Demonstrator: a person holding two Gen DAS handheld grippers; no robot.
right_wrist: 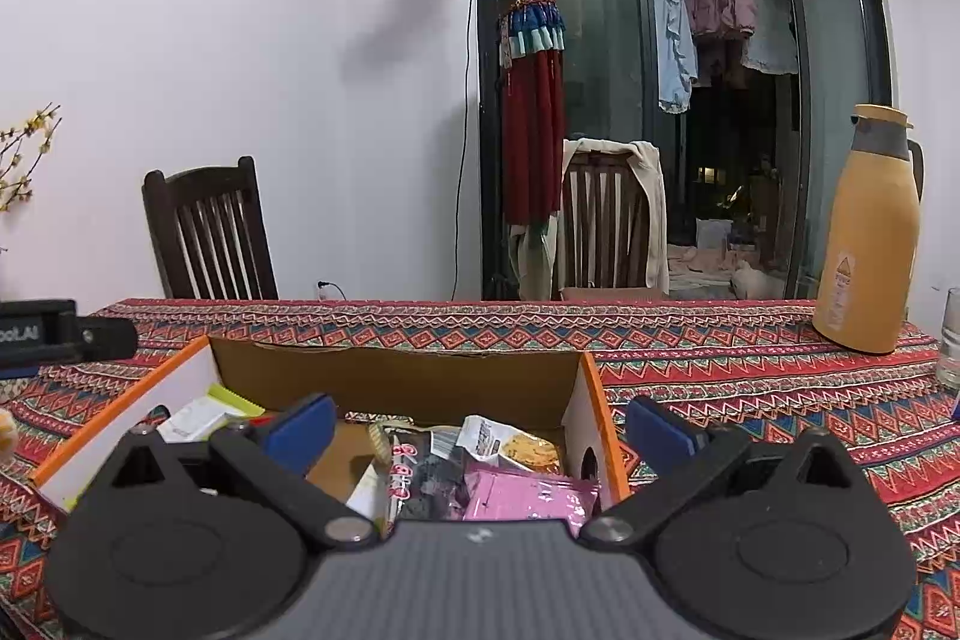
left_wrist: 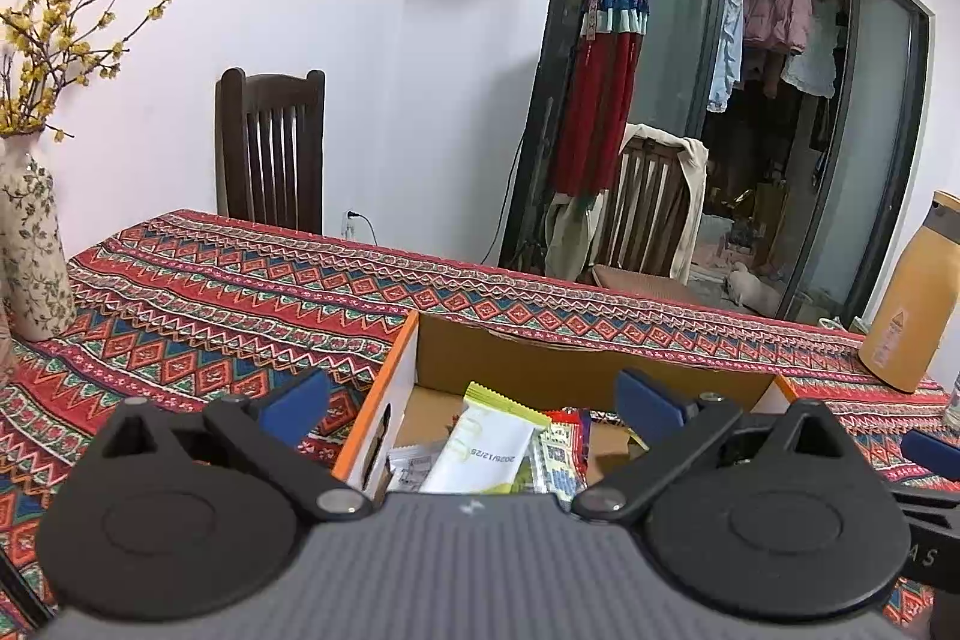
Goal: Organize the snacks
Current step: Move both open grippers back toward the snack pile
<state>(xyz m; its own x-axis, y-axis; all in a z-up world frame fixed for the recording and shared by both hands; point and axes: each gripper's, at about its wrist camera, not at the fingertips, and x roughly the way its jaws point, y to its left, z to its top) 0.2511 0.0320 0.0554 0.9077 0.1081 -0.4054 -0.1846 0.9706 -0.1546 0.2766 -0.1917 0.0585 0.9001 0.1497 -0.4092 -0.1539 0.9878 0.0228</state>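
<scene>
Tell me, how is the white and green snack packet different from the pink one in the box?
The white and green packet is long and narrow and leans propped up on other snacks; the pink packet is wider and lies flat. The white and green packet sits toward the left side of the cardboard box, while the pink packet sits by the right wall. Both are sealed snacks inside the same box, and neither gripper holds them.

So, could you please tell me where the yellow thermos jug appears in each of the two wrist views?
Left wrist view: the yellow thermos jug stands at the far right edge, partly cut off, on the patterned tablecloth.
Right wrist view: it stands whole at the right, beside a glass.
Shared landmark: the cardboard box of snacks sits to its left in both.
</scene>
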